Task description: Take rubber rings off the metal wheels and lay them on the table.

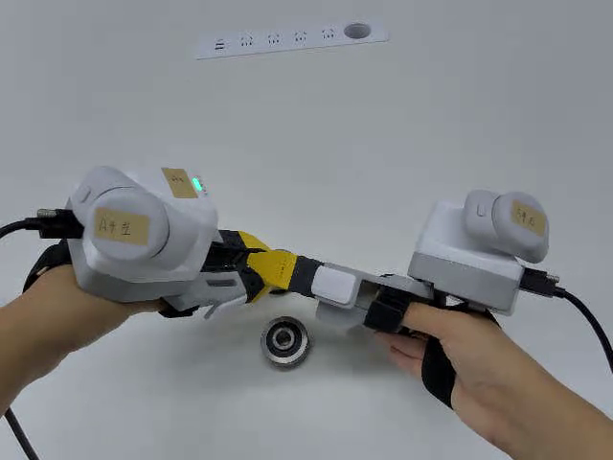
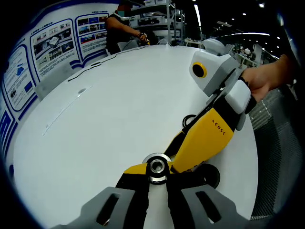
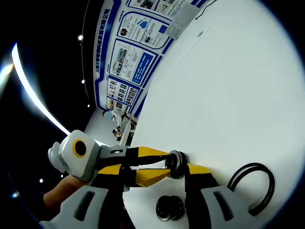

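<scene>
My left gripper [image 2: 156, 175] is shut on a small metal wheel [image 2: 156, 168], whose hub faces the left gripper view. The right gripper [image 3: 177, 170] meets it head-on, its yellow jaws closed on the same wheel [image 3: 176, 163]. I cannot tell whether this wheel carries a rubber ring. In the head view the left gripper [image 1: 261, 274] and right gripper [image 1: 278, 268] touch tips above the table and hide the held wheel. A second wheel [image 1: 285, 342] with a dark rubber rim lies flat below them, the same second wheel [image 3: 169, 208]. A loose black rubber ring [image 3: 252, 188] lies on the table.
A white power strip [image 1: 292, 38] is set in the white table [image 1: 431, 125] at the far edge. A thin cable [image 2: 102, 64] runs across the far tabletop. A person [image 2: 121, 28] stands beyond it by poster walls.
</scene>
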Tool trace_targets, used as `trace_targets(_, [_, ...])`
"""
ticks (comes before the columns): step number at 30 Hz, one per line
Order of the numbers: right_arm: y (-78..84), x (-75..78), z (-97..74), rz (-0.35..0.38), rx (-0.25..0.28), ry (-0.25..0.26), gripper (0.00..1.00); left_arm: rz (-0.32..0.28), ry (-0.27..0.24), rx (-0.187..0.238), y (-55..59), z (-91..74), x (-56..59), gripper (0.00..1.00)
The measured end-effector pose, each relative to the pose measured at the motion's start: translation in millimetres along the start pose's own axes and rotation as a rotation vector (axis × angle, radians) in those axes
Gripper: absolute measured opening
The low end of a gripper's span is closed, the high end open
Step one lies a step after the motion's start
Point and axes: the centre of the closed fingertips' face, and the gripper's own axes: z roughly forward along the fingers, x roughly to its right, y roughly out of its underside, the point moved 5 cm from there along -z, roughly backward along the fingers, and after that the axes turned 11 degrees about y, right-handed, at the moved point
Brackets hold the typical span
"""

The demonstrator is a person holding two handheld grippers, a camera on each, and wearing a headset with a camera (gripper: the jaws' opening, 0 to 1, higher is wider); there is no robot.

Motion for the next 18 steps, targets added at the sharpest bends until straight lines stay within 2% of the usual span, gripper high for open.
trace_targets(11, [-0.8, 2.2, -4.0, -0.018, 0.011, 0.006, 0.46, -0.004, -0.001, 0.004, 0.3, -0.3, 0.0, 0.13])
trace_targets(13, [-2.7, 2.3, -6.1, -0.025, 0.021, -0.001, 0.41, -0.004, -0.001, 0.003, 0.3, -0.4, -0.1, 0.13])
trace_targets(18, [-1.6, 9.2, -5.1, -0.021, 0.013, 0.035, 0.31, -0.005, -0.001, 0.003, 0.3, -0.4, -0.1, 0.13])
